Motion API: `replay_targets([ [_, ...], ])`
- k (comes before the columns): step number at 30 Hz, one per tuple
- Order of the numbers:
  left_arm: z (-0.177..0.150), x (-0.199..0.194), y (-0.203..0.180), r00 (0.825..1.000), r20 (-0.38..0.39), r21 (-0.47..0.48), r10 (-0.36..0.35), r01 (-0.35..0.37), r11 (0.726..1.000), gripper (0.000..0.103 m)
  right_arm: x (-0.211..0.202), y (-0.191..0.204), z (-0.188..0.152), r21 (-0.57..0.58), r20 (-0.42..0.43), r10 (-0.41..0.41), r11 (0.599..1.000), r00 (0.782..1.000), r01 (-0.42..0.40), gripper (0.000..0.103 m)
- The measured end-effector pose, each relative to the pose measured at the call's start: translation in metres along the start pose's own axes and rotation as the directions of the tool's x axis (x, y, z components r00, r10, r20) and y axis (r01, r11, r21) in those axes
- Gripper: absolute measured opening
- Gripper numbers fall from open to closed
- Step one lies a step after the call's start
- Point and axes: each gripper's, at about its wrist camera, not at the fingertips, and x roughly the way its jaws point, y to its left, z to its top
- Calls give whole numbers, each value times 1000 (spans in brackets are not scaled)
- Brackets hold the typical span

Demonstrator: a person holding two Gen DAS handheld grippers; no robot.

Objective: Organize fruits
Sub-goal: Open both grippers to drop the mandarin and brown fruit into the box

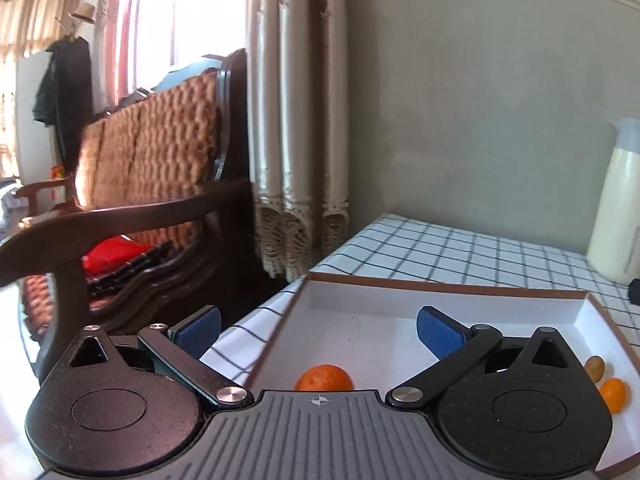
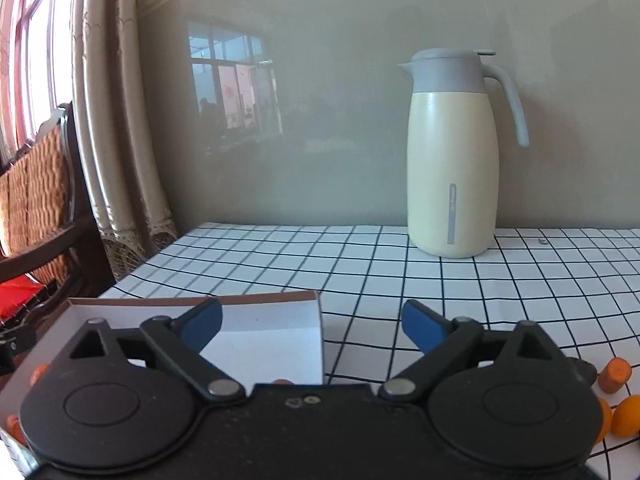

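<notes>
box point(image 1: 400, 320): three fruits in | worktop point(image 2: 400, 280): fruits point(image 2: 628, 416) left | both grippers point(image 1: 318, 326) point(image 2: 312, 326): jaws wide, empty

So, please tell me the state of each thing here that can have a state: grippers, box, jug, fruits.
left gripper: open, holds nothing
right gripper: open, holds nothing
white box: open on top, fruit inside
orange: lying in the box, not gripped
jug: upright, lid closed
carrot piece: on the tablecloth, outside the box
</notes>
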Motion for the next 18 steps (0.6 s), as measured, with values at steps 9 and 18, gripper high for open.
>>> replay_targets([
  [9, 2, -18, 15, 1000, -11, -9, 25, -25, 1000, 103, -10, 11, 10, -5, -4, 41, 999, 999, -41, 97],
  [18, 6, -44, 22, 1000, 1, 1, 26, -26, 1000, 103, -40, 14, 12, -28, -2, 51, 998, 999, -51, 97],
])
